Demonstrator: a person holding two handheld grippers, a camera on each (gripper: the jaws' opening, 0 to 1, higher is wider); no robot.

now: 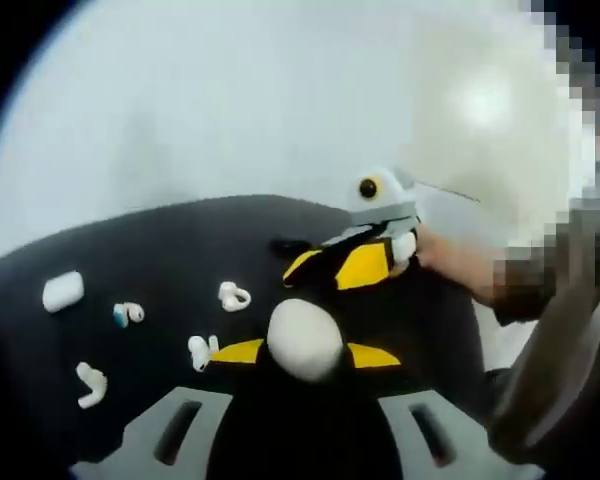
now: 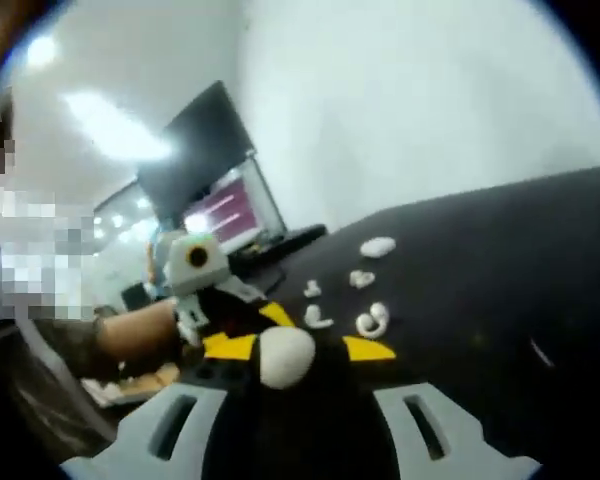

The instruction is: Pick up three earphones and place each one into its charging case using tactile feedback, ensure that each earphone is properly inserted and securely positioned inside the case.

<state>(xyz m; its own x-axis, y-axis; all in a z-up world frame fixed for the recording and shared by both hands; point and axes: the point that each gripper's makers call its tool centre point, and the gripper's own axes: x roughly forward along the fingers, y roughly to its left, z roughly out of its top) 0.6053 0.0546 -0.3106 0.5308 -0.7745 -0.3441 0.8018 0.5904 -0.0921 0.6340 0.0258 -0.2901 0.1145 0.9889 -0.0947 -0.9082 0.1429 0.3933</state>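
So far nothing cased, by look of it. Dark counter [image 1: 100, 250] carries white charging case [image 1: 63, 290] at far edge, closed as far as blur allows. Four small white earphone-like bits lie loose nearby: one w/ teal tip [image 1: 127, 314], curled one [image 1: 233, 296], one [image 1: 199, 350] by left gripper [image 1: 305, 340] tip, hooked one [image 1: 90, 385]. Left fingers close together, white round thing at tip; held object or part of gripper, can't tell. Right gripper [image 2: 286, 355] same. All 3 insertions left.
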